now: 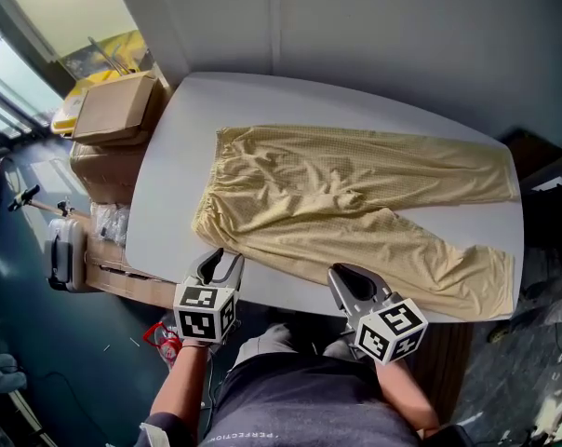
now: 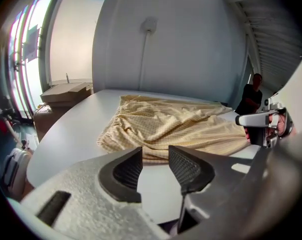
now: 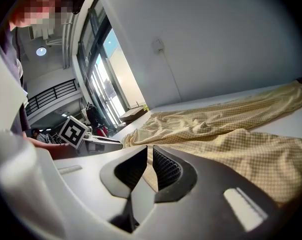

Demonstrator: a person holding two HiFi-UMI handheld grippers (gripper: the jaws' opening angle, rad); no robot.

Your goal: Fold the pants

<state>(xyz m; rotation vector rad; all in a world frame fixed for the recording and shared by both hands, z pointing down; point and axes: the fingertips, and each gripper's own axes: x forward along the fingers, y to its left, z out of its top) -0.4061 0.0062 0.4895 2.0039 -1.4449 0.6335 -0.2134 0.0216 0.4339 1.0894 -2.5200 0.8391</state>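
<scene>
Pants (image 1: 355,203) of pale yellow cloth lie spread flat on the white desk (image 1: 169,203). The waistband is toward the left end and both legs run off to the right, the nearer leg splaying toward the front edge. No fold has been made yet, I'd say.

A person stands at the front edge with both tools held low and aimed at the cloth. The left gripper (image 1: 221,261) sits just short of the waistband's near corner, jaws spread with nothing between them. The right gripper (image 1: 341,276) is by the near edge of the nearer leg, jaws only a slit apart and also empty. That placement looks like a setup for lifting the near side at two points.

Cardboard boxes (image 1: 118,110) stand beside the smooth desk's left end. A grey wall (image 1: 374,26) runs behind it, and tall windows (image 3: 98,84) are off to the left.
</scene>
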